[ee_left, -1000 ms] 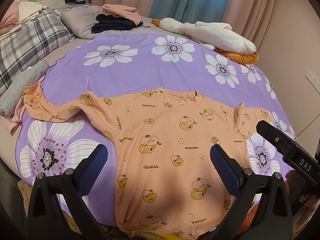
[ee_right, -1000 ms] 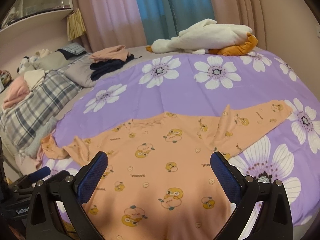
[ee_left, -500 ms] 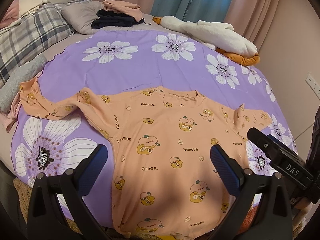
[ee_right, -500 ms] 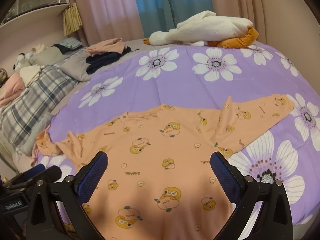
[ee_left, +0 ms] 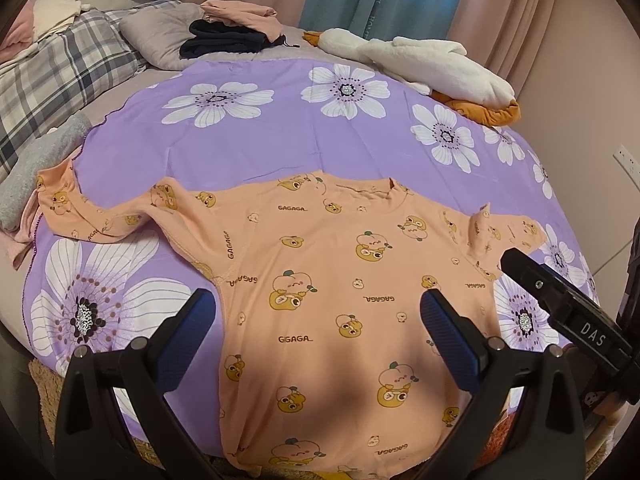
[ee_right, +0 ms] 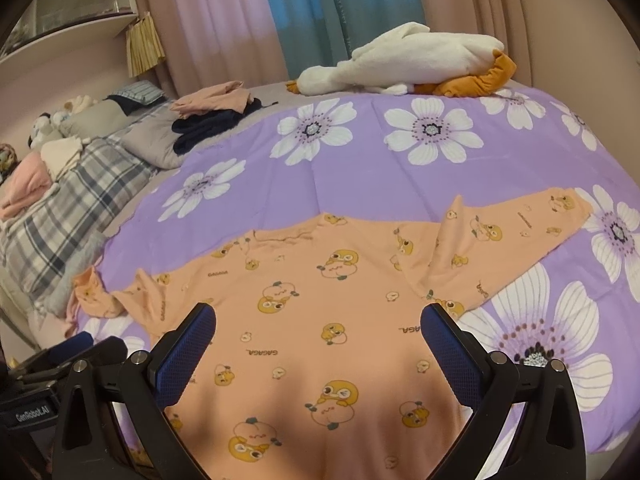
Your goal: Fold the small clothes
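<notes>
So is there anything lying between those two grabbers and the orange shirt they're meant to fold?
Nothing visible. The orange shirt lies spread flat on the purple flowered sheet, directly below both open sets of fingers, with bare fabric under them. The plush goose and folded clothes sit well beyond it.

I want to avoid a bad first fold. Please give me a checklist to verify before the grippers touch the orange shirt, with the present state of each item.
1. Orange long-sleeved shirt with cartoon print lies spread open on the purple flowered bedsheet: ok.
2. Left gripper open and holding nothing: ok.
3. Right gripper open and holding nothing: ok.
4. Left sleeve lies flat: not ok, it is wrinkled and its cuff reaches the sheet's edge.
5. Right sleeve lies flat: not ok, a ridge stands up near the shoulder.
6. Bottom hem lies straight: cannot tell, it runs over the bed's edge.
</notes>
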